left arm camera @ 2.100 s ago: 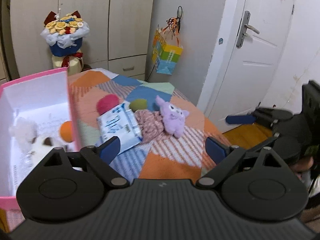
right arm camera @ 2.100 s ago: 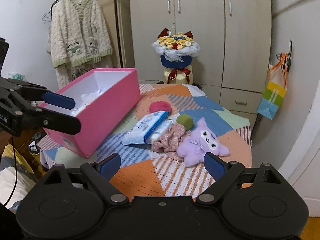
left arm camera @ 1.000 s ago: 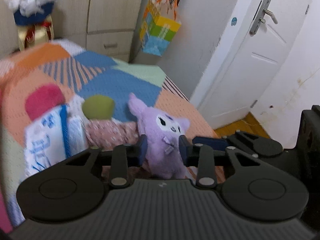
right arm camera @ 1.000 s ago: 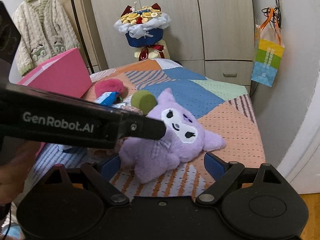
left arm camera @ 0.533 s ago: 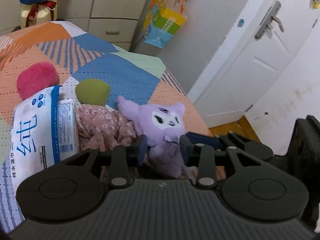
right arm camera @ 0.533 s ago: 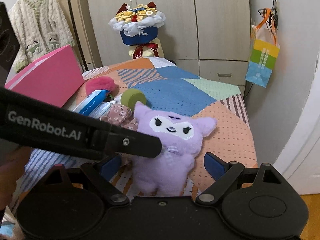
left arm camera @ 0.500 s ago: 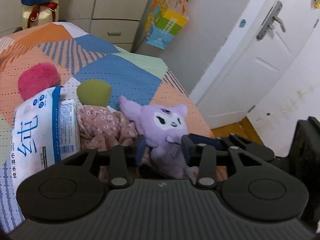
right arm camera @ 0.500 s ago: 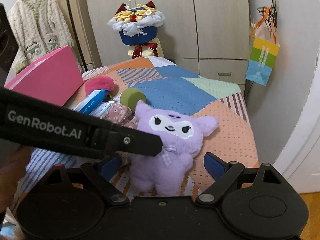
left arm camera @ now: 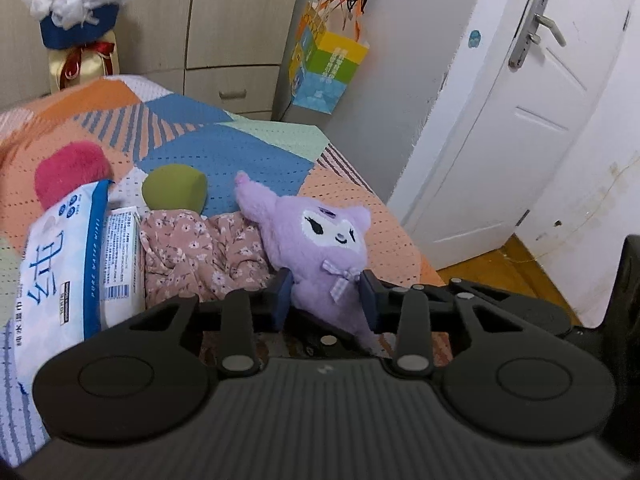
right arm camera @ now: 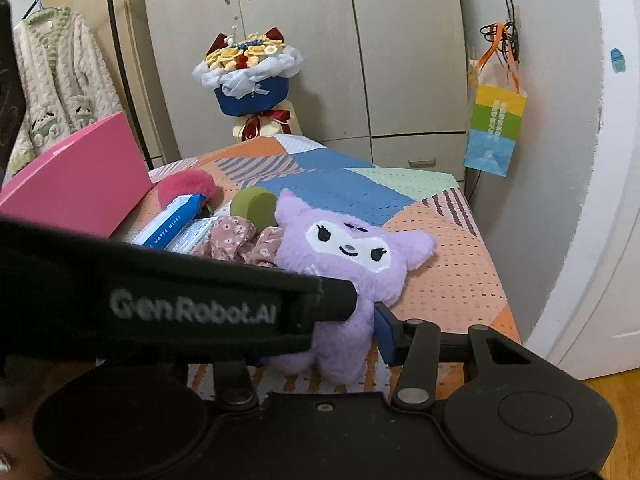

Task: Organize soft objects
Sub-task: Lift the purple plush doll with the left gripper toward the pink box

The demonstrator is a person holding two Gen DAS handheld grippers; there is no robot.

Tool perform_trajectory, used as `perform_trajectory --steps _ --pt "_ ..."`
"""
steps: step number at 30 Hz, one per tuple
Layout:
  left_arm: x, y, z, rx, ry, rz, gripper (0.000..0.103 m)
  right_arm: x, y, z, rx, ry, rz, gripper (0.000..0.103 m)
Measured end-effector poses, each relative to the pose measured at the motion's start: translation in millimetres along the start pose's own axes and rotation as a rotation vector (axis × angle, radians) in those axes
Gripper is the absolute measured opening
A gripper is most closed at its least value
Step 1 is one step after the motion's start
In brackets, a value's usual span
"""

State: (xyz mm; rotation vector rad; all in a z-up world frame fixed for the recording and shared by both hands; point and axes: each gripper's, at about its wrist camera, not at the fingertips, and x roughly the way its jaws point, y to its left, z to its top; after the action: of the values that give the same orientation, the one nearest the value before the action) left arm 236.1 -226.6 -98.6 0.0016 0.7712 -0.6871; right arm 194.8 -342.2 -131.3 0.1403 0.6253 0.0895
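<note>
A purple plush toy (left arm camera: 320, 236) (right arm camera: 348, 248) lies face up on the patchwork bedspread (left arm camera: 224, 152). My left gripper (left arm camera: 325, 300) is closing on its body just below the bow, and both blue pads press into the fur. That gripper's black side crosses the right wrist view and hides my right gripper's left finger. My right gripper (right arm camera: 324, 344) is closing around the toy's lower body, and its right pad (right arm camera: 384, 334) touches the fur. A floral cloth (left arm camera: 196, 248), a green ball (left arm camera: 174, 190) and a pink fluffy ball (left arm camera: 68, 168) lie beside the toy.
A pack of wet wipes (left arm camera: 60, 264) lies left of the cloth. A pink box (right arm camera: 80, 176) stands at the bed's left. Behind are a bouquet (right arm camera: 248, 76), wardrobes and a hanging gift bag (right arm camera: 496, 132). The bed's edge and a white door (left arm camera: 540, 100) are to the right.
My right gripper's jaws have come in from wide apart to the sides of the plush toy. The left gripper keeps its hold and has shifted a little; the toy now sits more upright.
</note>
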Motion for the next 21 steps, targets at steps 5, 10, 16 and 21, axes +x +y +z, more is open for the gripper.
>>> perform_trajectory --steps 5,10,16,21 --pt "-10 -6 -5 0.006 -0.003 0.000 0.035 -11 5 -3 -0.022 -0.006 -0.007 0.053" --pt "-23 -14 -14 0.017 -0.017 -0.018 0.035 -25 11 -9 -0.086 -0.019 -0.030 0.054" --pt "-37 -20 -18 0.019 -0.024 -0.067 0.036 -43 11 -12 -0.083 -0.040 -0.035 0.054" --pt "-49 -25 -23 0.022 -0.006 -0.071 0.036 -57 16 -14 -0.090 -0.035 -0.037 0.054"
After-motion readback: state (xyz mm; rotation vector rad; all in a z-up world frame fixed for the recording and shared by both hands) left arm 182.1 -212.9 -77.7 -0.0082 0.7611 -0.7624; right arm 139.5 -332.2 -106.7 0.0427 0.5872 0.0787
